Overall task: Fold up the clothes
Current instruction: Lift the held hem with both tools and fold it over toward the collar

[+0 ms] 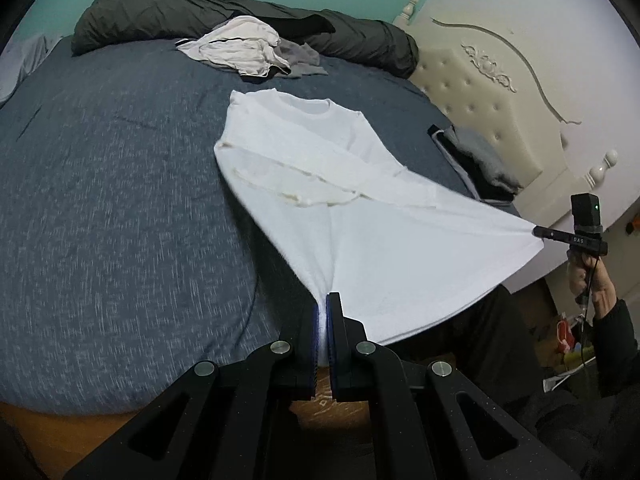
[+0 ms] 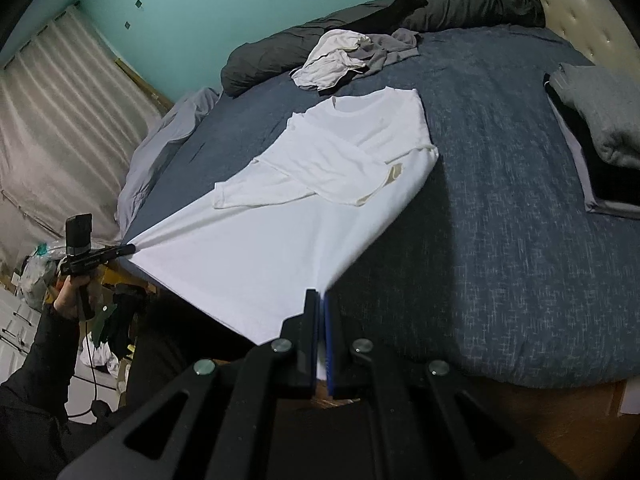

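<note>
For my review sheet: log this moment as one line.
left gripper: shut on white shirt hem corner | right gripper: shut on other hem corner | hem lifted off bed | sleeves folded in

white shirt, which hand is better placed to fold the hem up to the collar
Neither alone. The left gripper and right gripper are each shut on a hem corner of the shirt, holding it taut between them, so both should likely carry it up together.

Bare blue bed [image 1: 100, 200] lies open left of the white shirt [image 1: 320, 184]. Crumpled clothes [image 1: 240, 46] block beyond its collar; a folded stack [image 2: 592, 136], seemingly, crowds the right.
</note>
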### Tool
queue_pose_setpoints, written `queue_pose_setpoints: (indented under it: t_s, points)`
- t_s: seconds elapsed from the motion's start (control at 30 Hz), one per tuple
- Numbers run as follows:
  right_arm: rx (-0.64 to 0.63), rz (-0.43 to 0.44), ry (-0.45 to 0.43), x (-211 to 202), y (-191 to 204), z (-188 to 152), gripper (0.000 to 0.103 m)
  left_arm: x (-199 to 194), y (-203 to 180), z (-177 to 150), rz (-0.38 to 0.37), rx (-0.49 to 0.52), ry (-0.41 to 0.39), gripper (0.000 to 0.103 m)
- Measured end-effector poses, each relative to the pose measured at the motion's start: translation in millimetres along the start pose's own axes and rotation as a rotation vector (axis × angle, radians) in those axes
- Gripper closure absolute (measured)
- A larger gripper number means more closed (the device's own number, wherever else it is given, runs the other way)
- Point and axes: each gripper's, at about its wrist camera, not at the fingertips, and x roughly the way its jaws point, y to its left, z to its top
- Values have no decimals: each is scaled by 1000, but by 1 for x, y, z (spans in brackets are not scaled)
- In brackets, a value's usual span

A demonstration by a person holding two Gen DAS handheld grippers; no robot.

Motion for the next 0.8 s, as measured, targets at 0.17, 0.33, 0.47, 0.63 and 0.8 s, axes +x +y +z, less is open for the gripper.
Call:
queue_pose_setpoints:
  t_s: [0.17, 0.33, 0.47, 0.63, 0.8]
  points:
    - [5, -8, 16, 13, -6, 24, 101, 11, 16, 31, 8, -19, -3, 99]
    - [38, 5, 18, 31, -24, 69, 101, 33, 43, 74, 13, -50, -11, 99]
    - [71, -8, 21, 49, -42, 106, 101, 57, 64, 113, 14, -81, -19, 99]
    - [87, -30, 16, 72, -66, 156, 101, 89, 87, 164, 12, -110, -23, 99]
    - [113, -44, 13, 97, -92, 205, 101, 123, 109, 211, 20, -136, -16, 99]
